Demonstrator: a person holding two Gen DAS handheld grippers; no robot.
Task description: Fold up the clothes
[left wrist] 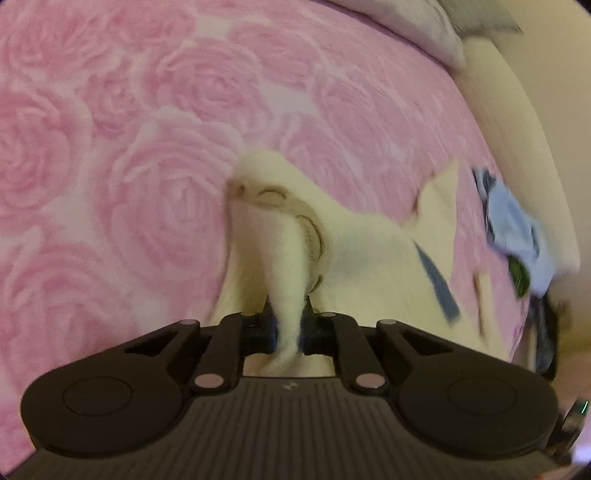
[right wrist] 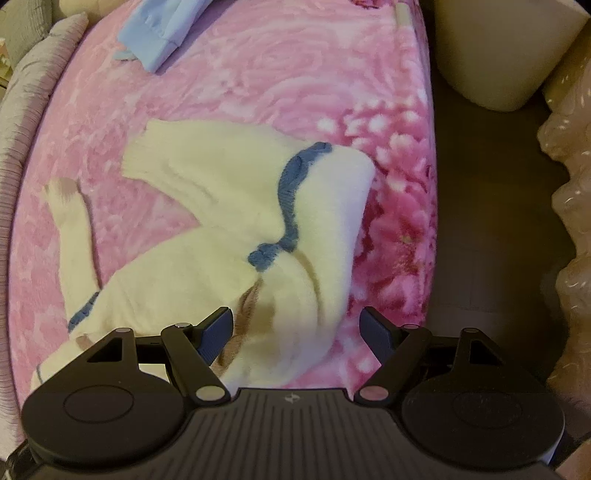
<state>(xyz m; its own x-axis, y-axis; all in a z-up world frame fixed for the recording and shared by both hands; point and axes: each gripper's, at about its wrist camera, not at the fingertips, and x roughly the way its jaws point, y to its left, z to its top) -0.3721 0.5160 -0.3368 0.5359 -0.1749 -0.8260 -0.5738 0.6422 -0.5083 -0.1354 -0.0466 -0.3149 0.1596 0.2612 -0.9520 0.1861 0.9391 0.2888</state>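
Cream fuzzy knit sweater (right wrist: 221, 206) with blue trim sprawls across the pink rose-patterned blanket (right wrist: 258, 74). Left gripper (left wrist: 288, 328) pinches its edge, probably to fold it over. Right gripper (right wrist: 295, 328) hovers spread above its collar, holding nothing.

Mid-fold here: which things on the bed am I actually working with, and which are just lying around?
In the job:
cream sweater
left hand-held gripper, shut on the sweater
right hand-held gripper, open above it

Lying about:
light blue garment
pink rose blanket
pillow
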